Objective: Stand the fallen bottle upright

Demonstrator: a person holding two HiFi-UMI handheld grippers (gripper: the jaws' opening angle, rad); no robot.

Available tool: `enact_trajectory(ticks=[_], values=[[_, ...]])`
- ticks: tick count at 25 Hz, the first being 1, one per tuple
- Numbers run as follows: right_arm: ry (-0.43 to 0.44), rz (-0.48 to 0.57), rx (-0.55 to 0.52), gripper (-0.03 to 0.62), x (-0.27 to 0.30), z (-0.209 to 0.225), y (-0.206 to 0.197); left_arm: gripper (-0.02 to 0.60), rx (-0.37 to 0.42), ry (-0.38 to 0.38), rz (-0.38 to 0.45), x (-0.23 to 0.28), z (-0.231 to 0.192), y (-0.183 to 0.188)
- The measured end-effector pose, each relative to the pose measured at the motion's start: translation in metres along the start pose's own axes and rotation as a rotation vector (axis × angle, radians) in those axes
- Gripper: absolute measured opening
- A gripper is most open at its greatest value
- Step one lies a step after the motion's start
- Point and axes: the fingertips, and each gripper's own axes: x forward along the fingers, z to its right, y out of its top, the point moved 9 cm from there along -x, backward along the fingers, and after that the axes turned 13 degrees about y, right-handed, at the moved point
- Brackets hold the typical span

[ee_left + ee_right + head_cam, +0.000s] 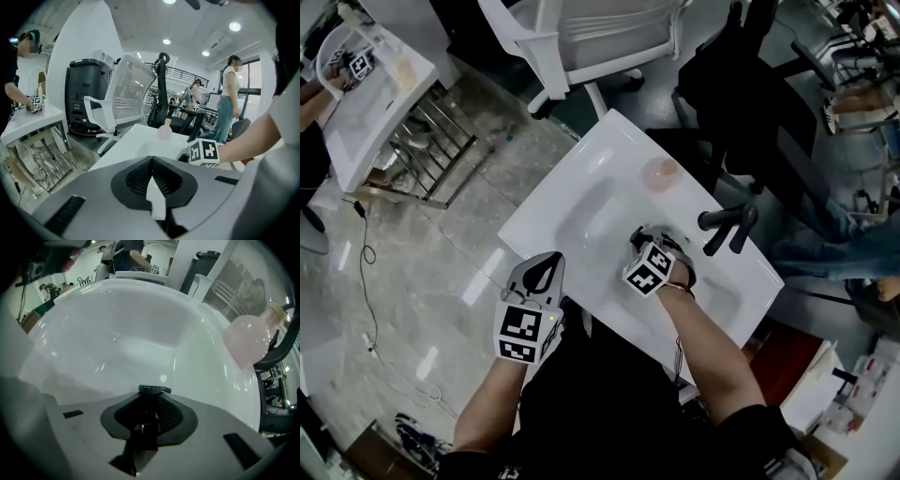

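Head view: the pink bottle [661, 174] already stands on the sink [544, 220] edge. The left gripper [549, 262] is closed and empty. The right gripper [638, 235] has its jaws nearly together at the drain plug [154, 390]; I cannot tell if they pinch it. Move gently and keep clear of the bottle.

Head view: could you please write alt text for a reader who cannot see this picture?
Seen from above, a person holds the right tool down in a white sink near its black faucet, the left tool off the near edge. A round pink bottle stands on the far rim.
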Motion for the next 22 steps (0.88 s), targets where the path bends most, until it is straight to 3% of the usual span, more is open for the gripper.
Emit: enact_trajectory(ticks=[7,13,14,15,20,22], values=[[-0.093,0.195,0.111,0.094,-0.049,-0.018,-0.015,0.009,0.020,-0.033,0.030,-0.019,0.005,0.000],[-0.142,0.326,0.312,0.094,-0.079,-0.034,-0.060,0.009,0.057,-0.099,0.048,-0.036,0.021,0.001],[-0.156,0.349,0.351,0.083,-0.082,-0.035,-0.070,0.009,0.067,-0.112,0.051,-0.038,0.025,0.000],[-0.170,0.372,0.382,0.012,-0.085,-0.035,-0.077,0.009,0.076,-0.124,0.053,-0.039,0.028,0.000],[-0.150,0.365,0.425,0.023,-0.086,-0.035,-0.089,0.009,0.095,-0.152,0.045,-0.037,0.039,-0.002],[-0.112,0.363,0.449,0.090,-0.085,-0.036,-0.094,0.009,0.094,-0.160,0.035,-0.035,0.046,-0.003]])
